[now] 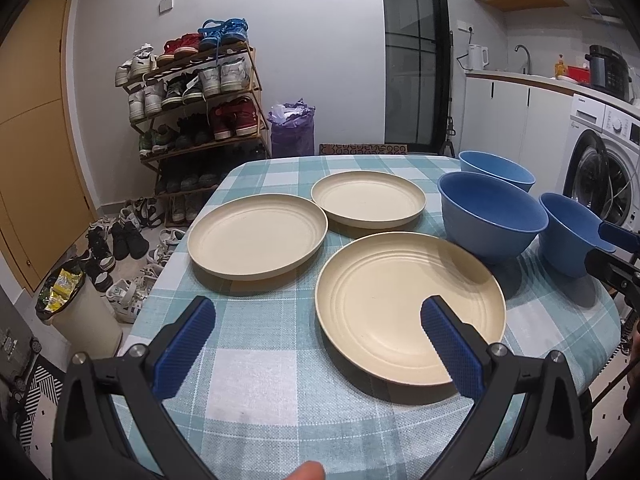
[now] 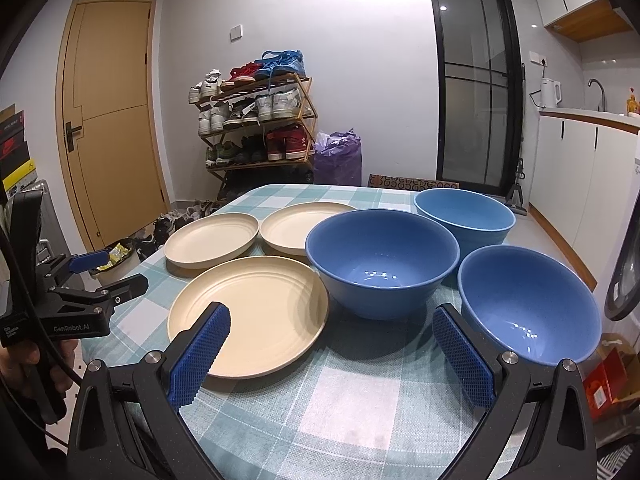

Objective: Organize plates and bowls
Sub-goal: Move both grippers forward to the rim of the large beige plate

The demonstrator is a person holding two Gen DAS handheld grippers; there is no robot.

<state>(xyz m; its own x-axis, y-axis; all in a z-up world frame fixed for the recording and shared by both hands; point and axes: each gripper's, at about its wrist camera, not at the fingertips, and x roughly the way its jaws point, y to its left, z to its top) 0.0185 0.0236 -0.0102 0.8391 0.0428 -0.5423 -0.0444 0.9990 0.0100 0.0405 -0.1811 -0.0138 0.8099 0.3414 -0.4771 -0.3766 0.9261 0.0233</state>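
Observation:
Three cream plates lie apart on the checked tablecloth: a near plate [image 1: 408, 304] [image 2: 248, 312], a left plate [image 1: 258, 236] [image 2: 212, 244] and a far plate [image 1: 368, 198] [image 2: 298, 230]. Three blue bowls stand to their right: a middle bowl [image 1: 492, 216] [image 2: 382, 260], a far bowl [image 1: 496, 170] [image 2: 466, 216] and a near right bowl [image 1: 568, 232] [image 2: 528, 300]. My left gripper [image 1: 316, 322] hovers open over the near plate's left edge, holding nothing. My right gripper [image 2: 332, 330] is open between the near plate and the near right bowl, also holding nothing.
The table [image 1: 280, 400] ends close on the left. Beyond it are a shoe rack [image 1: 192, 96], shoes on the floor [image 1: 120, 240] and a bin [image 1: 84, 308]. A washing machine [image 1: 604, 160] stands right. A person's hand [image 2: 28, 364] holds the left gripper's handle.

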